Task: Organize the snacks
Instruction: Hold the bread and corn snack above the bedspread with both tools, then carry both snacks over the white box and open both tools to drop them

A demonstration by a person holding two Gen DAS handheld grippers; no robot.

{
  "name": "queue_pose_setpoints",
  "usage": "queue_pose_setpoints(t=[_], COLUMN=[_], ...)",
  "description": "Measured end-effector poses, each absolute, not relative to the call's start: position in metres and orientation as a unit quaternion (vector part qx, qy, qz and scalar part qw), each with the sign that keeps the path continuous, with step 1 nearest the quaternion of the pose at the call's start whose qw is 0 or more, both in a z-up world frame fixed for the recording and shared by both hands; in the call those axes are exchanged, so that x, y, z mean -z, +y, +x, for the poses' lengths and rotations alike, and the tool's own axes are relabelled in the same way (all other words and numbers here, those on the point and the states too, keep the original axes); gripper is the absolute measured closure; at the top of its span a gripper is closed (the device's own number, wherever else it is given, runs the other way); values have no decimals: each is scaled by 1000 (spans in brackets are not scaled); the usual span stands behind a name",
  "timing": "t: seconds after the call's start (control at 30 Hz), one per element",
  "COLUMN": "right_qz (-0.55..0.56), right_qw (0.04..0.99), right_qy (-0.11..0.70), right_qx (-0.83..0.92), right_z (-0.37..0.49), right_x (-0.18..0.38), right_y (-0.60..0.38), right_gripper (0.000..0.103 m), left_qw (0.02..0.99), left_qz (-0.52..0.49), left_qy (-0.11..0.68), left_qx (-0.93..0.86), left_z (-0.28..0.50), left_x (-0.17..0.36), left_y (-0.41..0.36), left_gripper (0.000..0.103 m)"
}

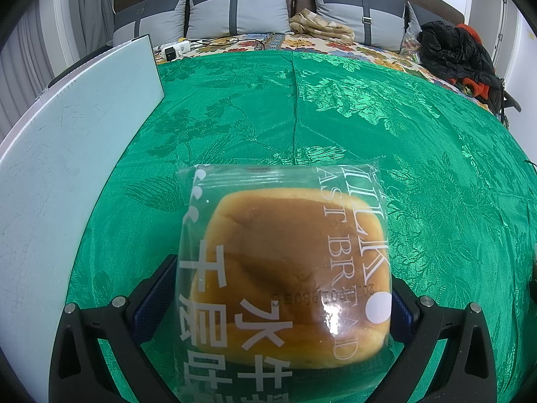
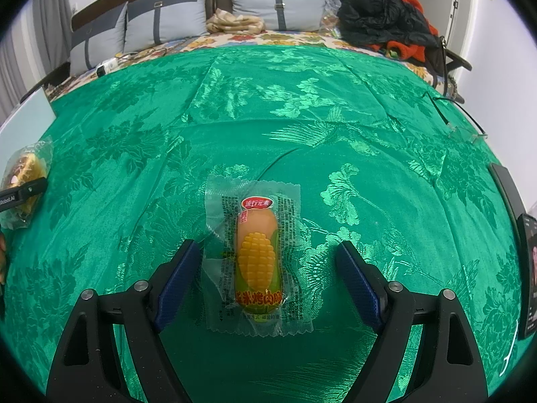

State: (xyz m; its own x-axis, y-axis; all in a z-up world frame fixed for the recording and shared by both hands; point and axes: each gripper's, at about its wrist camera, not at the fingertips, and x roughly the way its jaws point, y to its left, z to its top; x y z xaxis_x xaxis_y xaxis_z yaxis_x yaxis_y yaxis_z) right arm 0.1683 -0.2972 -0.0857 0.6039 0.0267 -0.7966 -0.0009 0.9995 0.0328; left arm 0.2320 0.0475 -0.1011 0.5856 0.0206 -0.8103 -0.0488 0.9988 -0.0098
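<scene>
Lower center of frame: left tongs [image 1: 283,305] clamped on bread packet [image 1: 285,268] reading "MILK TOAST BREAD"; right tongs [image 2: 268,268] apart, flanking corn sausage packet [image 2: 256,255].

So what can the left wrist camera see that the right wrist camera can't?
Only the left wrist view shows the bread packet's label close up, with the left tool shut on the bread packet, and most of a pale white board beside it.

Only the right wrist view shows the corn sausage packet lying between the open fingers of the right tool, plus eyeglasses and a dark phone at the right edge.

Both show the green cloth, grey pillows and black jacket.
</scene>
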Motion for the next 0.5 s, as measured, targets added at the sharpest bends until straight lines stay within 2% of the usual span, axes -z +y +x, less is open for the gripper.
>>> queue_pose_setpoints(t=[0.17,0.3,0.33,0.37,0.4,0.5], right_qz=[17,12,8,1,1,61], right_qw=[895,867,857,852,851,835], right_qy=[446,497,513,522,524,543], right_qx=[-8,-23,-33,-38,-46,-70], right_z=[168,174,177,180,181,183], right_x=[86,82,81,79,76,68], right_y=[-298,-298,-298,-298,-299,-314], right_gripper=[17,16,22,30,59,62], left_qw=[888,858,853,852,854,853], left_qz=[-13,-14,-14,-10,-3,-11], left_qy=[458,514,522,523,520,521], left_qx=[-18,-10,-8,-3,1,28], left_z=[232,242,244,243,242,233], left_x=[101,98,97,93,88,73], left_y=[47,50,50,48,47,47], left_gripper=[0,1,4,22,33,34])
